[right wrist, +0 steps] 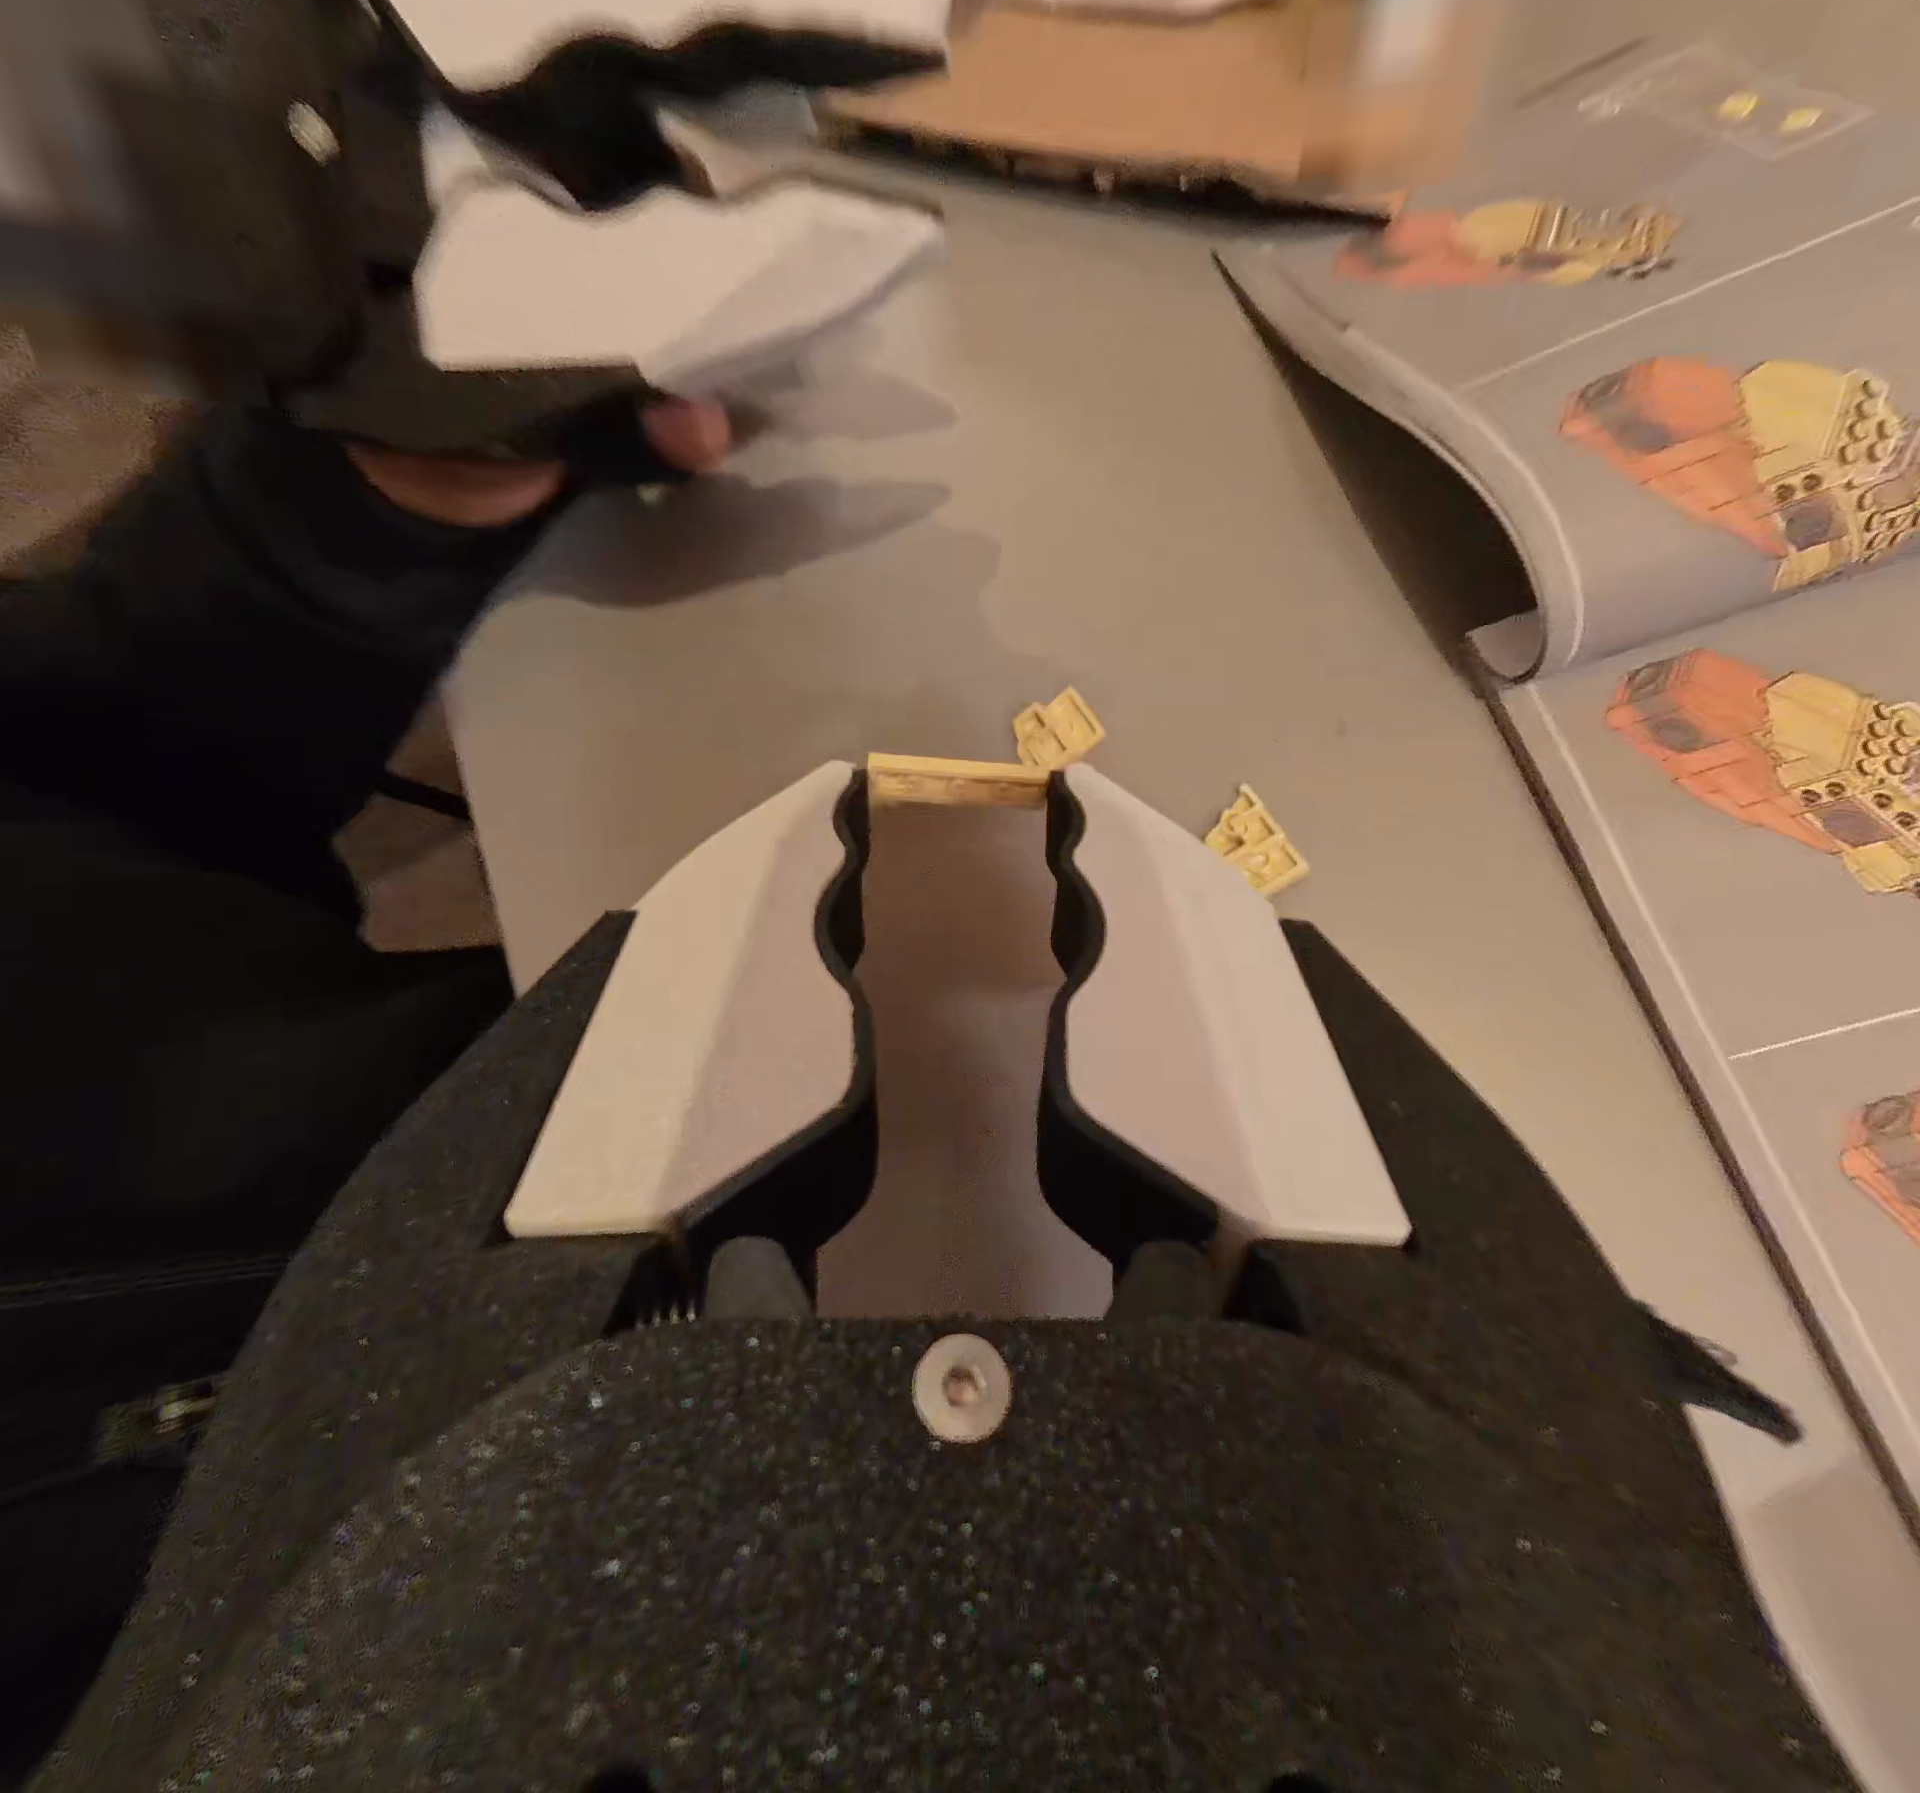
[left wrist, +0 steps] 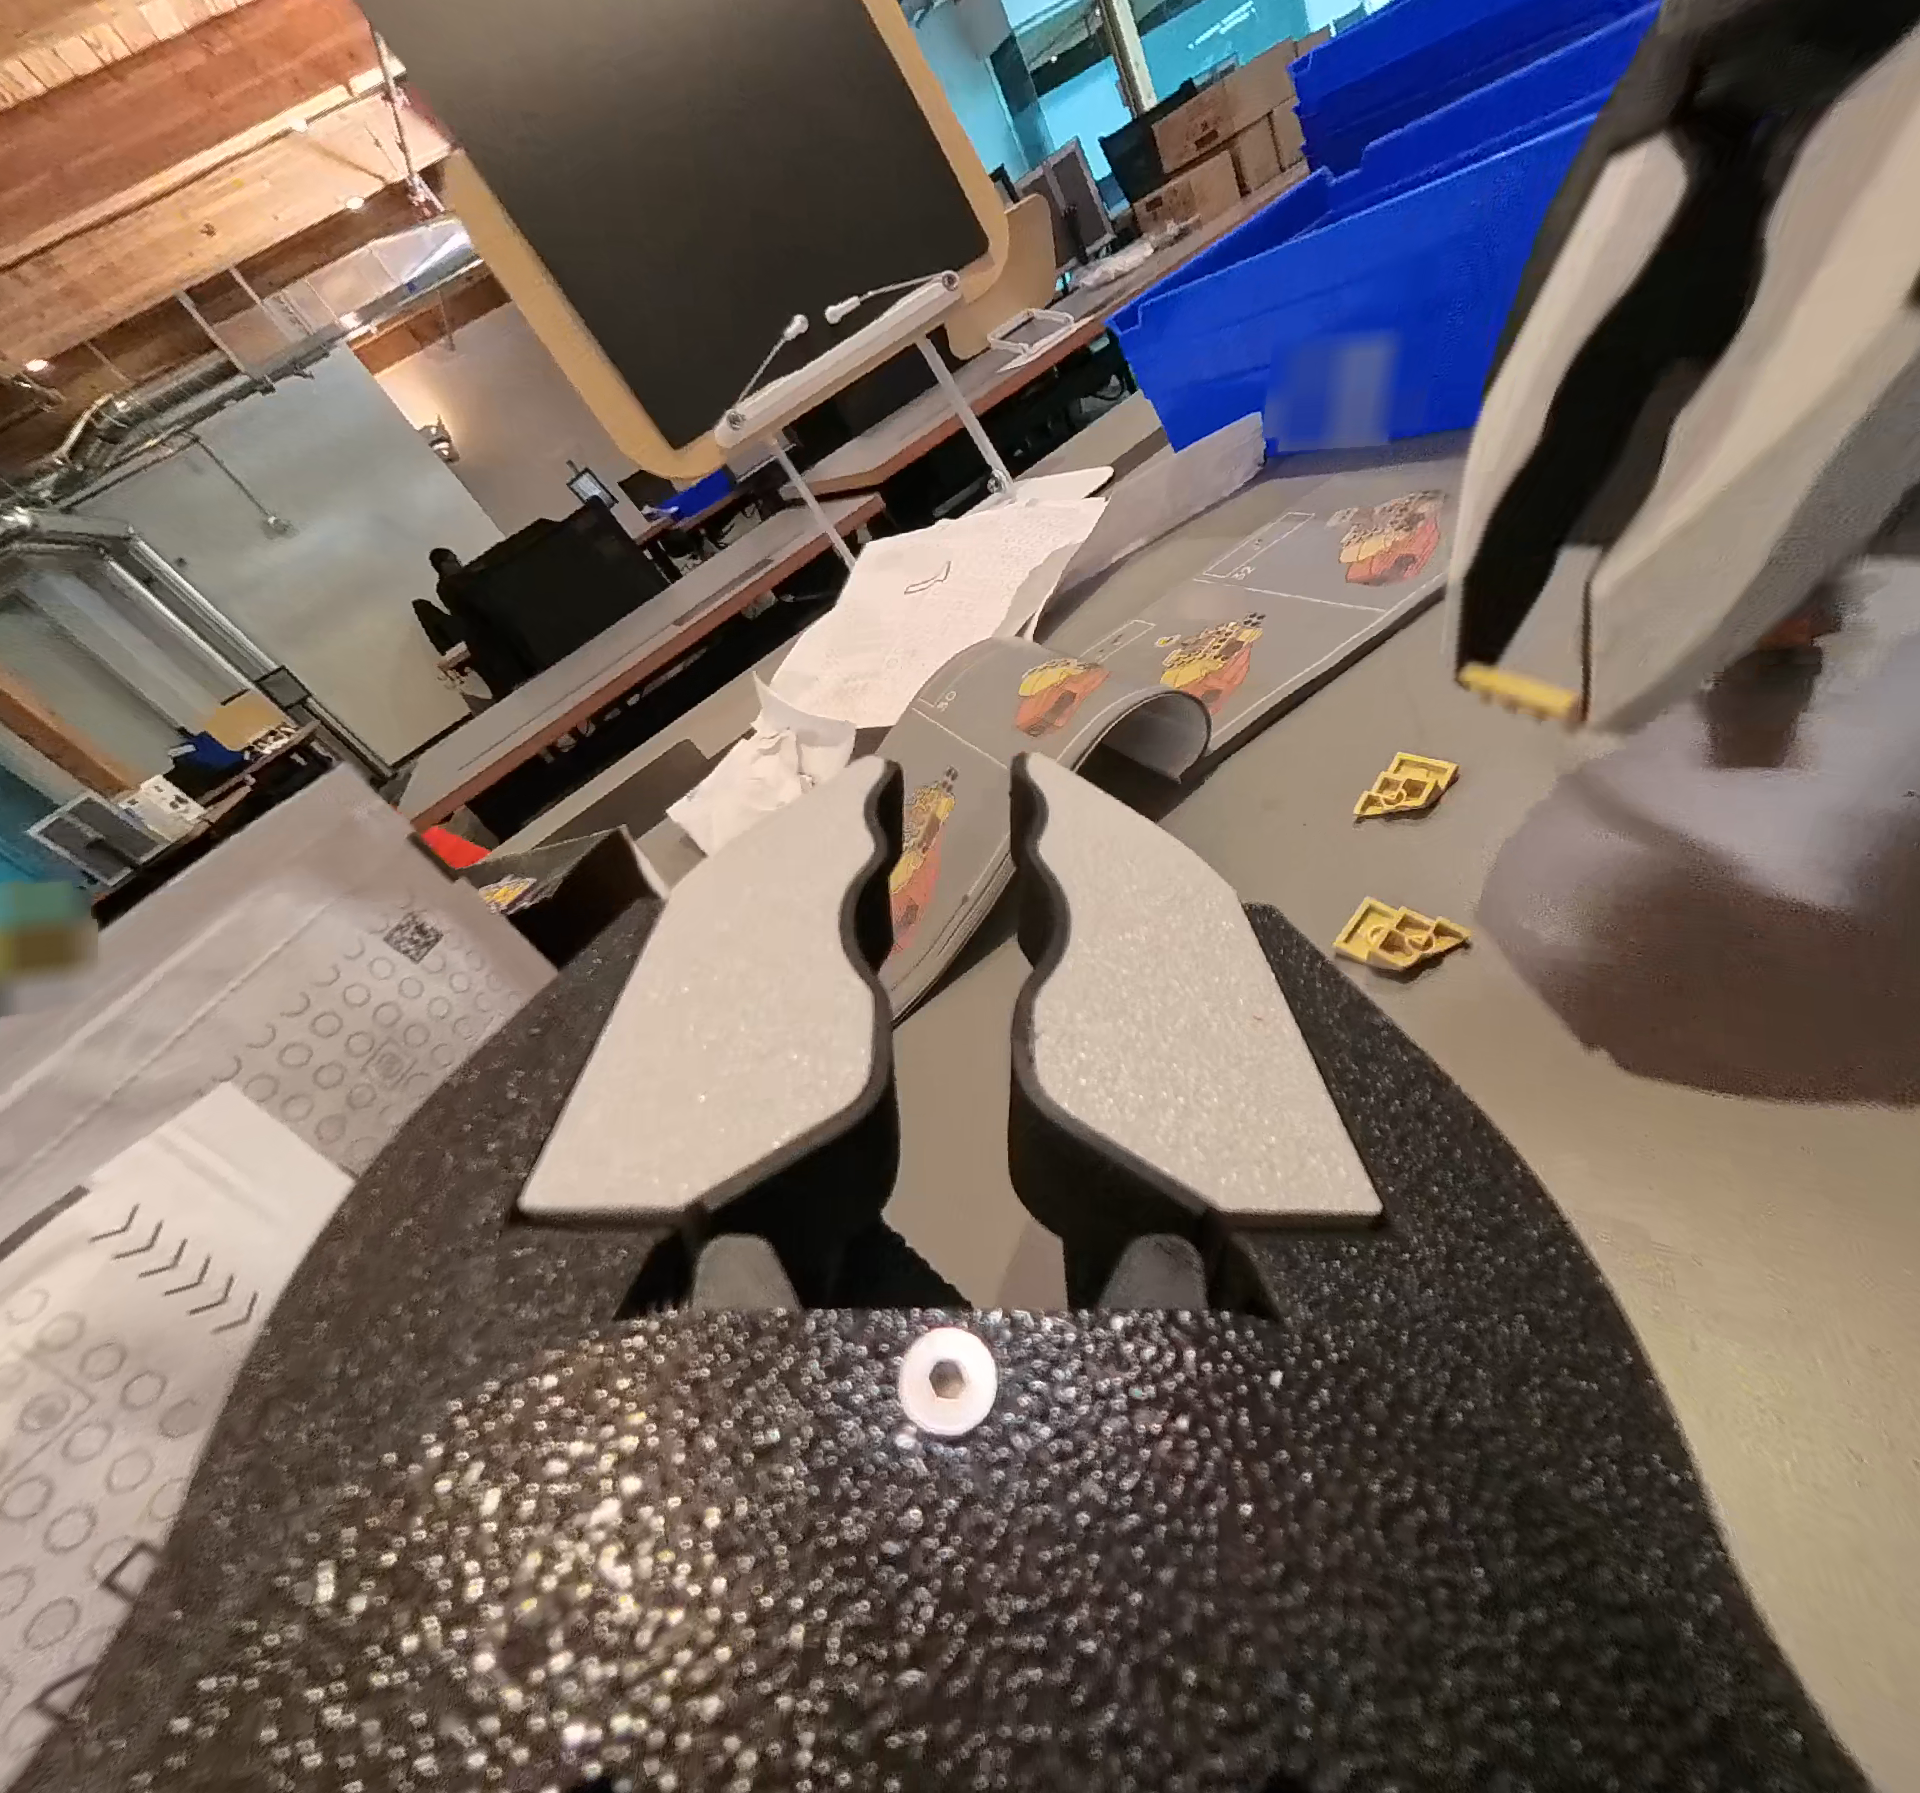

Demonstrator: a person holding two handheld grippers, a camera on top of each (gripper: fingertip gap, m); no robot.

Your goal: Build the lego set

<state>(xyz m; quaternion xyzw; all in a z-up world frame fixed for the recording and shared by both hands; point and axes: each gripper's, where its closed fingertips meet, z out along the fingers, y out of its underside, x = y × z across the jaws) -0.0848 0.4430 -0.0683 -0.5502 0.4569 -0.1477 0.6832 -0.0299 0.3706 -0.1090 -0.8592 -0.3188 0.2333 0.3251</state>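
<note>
My right gripper [right wrist: 956, 787] is shut on a flat tan lego plate [right wrist: 956, 781], held crosswise between its tips above the grey table. In the left wrist view the same gripper [left wrist: 1522, 689] hangs at the upper right with the plate [left wrist: 1519, 691] at its tips. Two tan wedge-shaped lego pieces lie on the table beyond it, one [right wrist: 1060, 727] [left wrist: 1405, 785] farther and one [right wrist: 1257, 844] [left wrist: 1400, 936] nearer. My left gripper [left wrist: 956, 777] is open and empty, held low over the table; it shows blurred at the upper left of the right wrist view [right wrist: 914, 143].
An open instruction booklet [left wrist: 1164, 673] [right wrist: 1683, 517] with curled pages lies to the right of the pieces. Crumpled white paper [left wrist: 914, 642] and paper bags [left wrist: 208, 1016] lie at the left. Blue bins [left wrist: 1351, 289] stand at the back. A cardboard box [right wrist: 1081, 91] stands far off.
</note>
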